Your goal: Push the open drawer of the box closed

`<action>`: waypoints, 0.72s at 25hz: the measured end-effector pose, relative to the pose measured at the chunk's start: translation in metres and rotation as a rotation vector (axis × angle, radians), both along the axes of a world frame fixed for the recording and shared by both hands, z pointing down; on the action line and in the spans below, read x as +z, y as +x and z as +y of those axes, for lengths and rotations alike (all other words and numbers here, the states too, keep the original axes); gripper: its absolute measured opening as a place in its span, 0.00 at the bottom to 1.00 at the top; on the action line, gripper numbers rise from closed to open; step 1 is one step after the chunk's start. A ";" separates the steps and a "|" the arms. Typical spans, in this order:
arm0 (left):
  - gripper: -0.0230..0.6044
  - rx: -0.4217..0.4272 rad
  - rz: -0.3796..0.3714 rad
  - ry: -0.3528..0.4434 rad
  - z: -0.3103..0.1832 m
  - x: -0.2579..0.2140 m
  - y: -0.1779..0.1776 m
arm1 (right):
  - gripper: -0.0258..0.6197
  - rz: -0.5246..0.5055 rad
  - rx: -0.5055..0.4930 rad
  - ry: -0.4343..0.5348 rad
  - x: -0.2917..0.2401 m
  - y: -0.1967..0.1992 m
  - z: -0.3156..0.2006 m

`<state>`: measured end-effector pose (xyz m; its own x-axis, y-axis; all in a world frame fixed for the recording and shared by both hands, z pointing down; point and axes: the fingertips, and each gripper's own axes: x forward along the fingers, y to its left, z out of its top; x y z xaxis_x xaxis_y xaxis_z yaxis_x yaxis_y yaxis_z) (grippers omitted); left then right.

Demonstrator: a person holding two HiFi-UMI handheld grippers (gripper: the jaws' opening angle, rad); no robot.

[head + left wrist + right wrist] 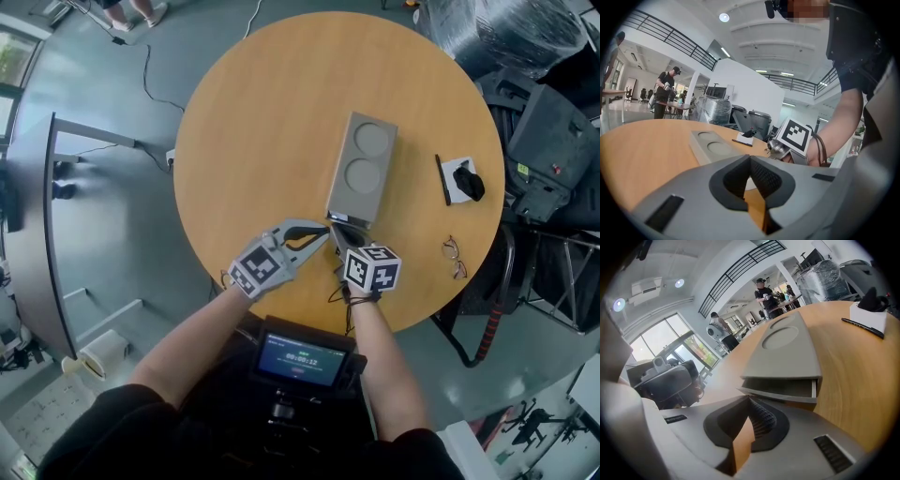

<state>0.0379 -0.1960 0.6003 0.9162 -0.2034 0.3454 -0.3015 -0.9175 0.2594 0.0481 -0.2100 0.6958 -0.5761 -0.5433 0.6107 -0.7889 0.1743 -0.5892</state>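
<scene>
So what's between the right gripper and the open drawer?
Nothing. In the right gripper view, the right gripper has its jaws shut, with the tips right at the front of the drawer and no object between.

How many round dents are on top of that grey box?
2 dents: one at the far end of the box, the other next to it, nearer the open drawer. None seem hidden.

head view: high, looking steeply down | left gripper view: low, box (710, 148) ahead-left | right gripper view: drawer (780, 389) close ahead | shared: box
</scene>
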 end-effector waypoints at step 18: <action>0.07 -0.001 0.015 -0.028 -0.013 0.004 -0.003 | 0.07 0.025 0.011 0.012 0.002 0.006 -0.025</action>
<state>0.0354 -0.2085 0.6045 0.9210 -0.1952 0.3371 -0.2986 -0.9094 0.2893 0.0539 -0.2347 0.6975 -0.5547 -0.5564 0.6186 -0.8055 0.1727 -0.5669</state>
